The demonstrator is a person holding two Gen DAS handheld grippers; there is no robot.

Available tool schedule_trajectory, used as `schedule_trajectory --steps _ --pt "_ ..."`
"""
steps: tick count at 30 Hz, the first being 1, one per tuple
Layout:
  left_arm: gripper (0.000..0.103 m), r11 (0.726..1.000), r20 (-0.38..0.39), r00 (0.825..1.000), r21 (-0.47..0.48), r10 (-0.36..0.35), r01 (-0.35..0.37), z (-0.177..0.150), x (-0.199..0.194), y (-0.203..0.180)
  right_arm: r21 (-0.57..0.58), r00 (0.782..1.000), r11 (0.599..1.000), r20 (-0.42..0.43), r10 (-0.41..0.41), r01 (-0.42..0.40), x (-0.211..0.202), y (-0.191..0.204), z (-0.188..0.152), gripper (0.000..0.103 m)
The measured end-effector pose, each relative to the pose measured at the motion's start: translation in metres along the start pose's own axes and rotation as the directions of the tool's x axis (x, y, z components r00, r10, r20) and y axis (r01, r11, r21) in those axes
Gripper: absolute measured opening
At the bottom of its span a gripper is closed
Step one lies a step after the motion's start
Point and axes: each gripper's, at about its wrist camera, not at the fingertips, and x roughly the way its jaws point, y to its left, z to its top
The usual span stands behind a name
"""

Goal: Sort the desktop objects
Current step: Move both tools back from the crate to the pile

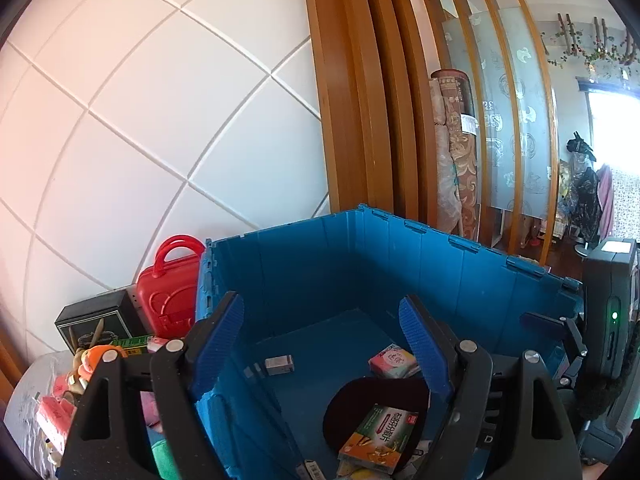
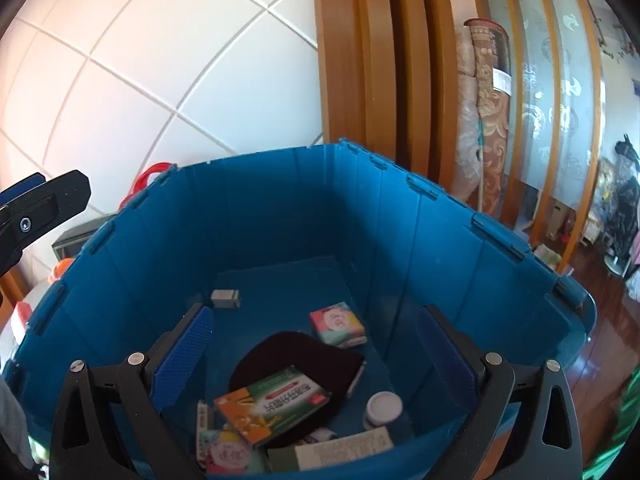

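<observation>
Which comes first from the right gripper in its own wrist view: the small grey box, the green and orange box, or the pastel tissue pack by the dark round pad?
1. Green and orange box: lowest in the crate, between the fingers.
2. Pastel tissue pack: mid-floor, slightly right.
3. Small grey box: far back, left.

the green-orange box bears chinese print, too blurred to read.
</observation>
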Motion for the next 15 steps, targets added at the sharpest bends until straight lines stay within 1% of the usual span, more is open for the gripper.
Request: schedule_trajectory --steps 2,4,6,8,9,10,11,12,14,15 --pt "0.080 1.000 -0.013 1.000 0.006 0.004 -0.004 -0.004 -0.013 0.007 -0.013 1.000 1.000 0.017 -0.001 0.001 -0.009 0.007 -0.001 0.103" --pt "0.080 1.000 -0.006 1.000 -0.008 0.024 -0.024 -0.008 -0.029 0.019 -0.022 0.999 1.000 0.035 0.000 0.000 -0.020 0.016 -0.001 0.103" --pt "0.080 0.998 0.005 0.999 -0.050 0.033 -0.032 -0.013 -0.049 0.039 -0.027 0.999 1.000 0.046 0.011 -0.010 -0.027 0.025 0.001 0.103" --pt "0.081 0.995 0.015 0.999 -0.096 0.044 -0.042 -0.019 -0.067 0.062 -0.031 0.998 0.999 0.043 0.041 -0.039 -0.036 0.038 0.004 0.103" --pt "0.084 0.992 0.015 0.998 -0.115 0.057 -0.055 -0.023 -0.076 0.075 -0.033 0.997 0.998 0.043 0.061 -0.060 -0.041 0.046 0.006 0.103" --pt "0.086 0.989 0.012 0.997 -0.129 0.077 -0.075 -0.028 -0.085 0.089 -0.039 0.995 0.996 0.051 0.088 -0.086 -0.049 0.056 0.007 0.103" --pt "0.093 0.985 0.005 0.994 -0.140 0.106 -0.104 -0.035 -0.094 0.103 -0.046 0.992 0.993 0.060 0.109 -0.106 -0.054 0.066 0.007 0.103" --pt "0.097 0.979 -0.005 0.990 -0.151 0.139 -0.138 -0.043 -0.102 0.118 -0.059 0.988 0.990 0.072 0.136 -0.132 -0.062 0.076 0.007 0.103" --pt "0.097 0.960 -0.036 0.977 -0.182 0.211 -0.214 -0.063 -0.118 0.150 -0.095 0.978 0.980 0.095 0.186 -0.177 -0.075 0.102 0.007 0.103" --pt "0.097 0.946 -0.064 0.967 -0.201 0.245 -0.253 -0.074 -0.124 0.168 -0.117 0.972 0.973 0.102 0.211 -0.199 -0.080 0.115 0.006 0.103"
